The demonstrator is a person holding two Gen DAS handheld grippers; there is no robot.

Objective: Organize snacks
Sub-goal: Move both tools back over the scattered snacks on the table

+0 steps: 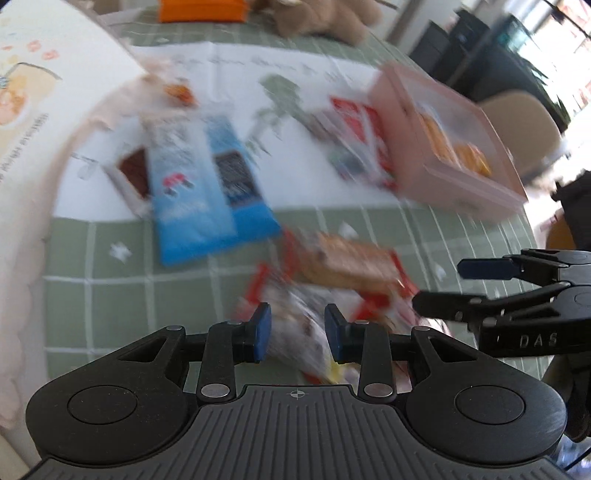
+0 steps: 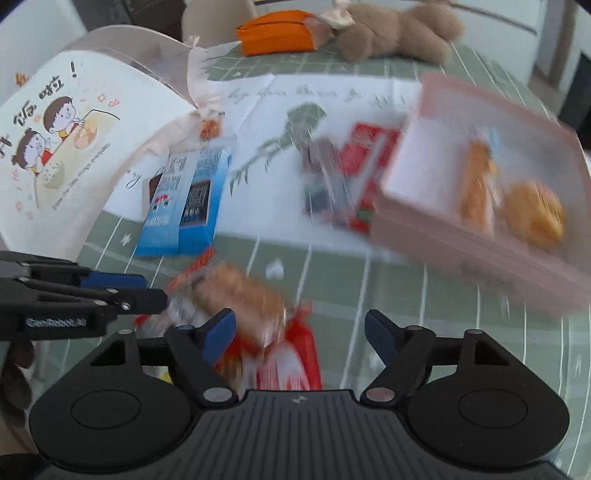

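The left hand-held gripper (image 1: 297, 332) hovers with its jaws narrowly parted over a red-and-white snack packet (image 1: 314, 332) lying on the worktop (image 1: 110, 295); blur hides whether the pads touch it. The right hand-held gripper (image 2: 300, 338) is spread wide above a biscuit packet (image 2: 240, 299), gripping nothing. Farther back lie a blue snack pouch (image 2: 184, 206) and red packets (image 2: 362, 166), just beside a pink box (image 2: 480, 236) containing orange snacks (image 2: 535, 218). A plush bear (image 2: 399, 33) sits at the far edge.
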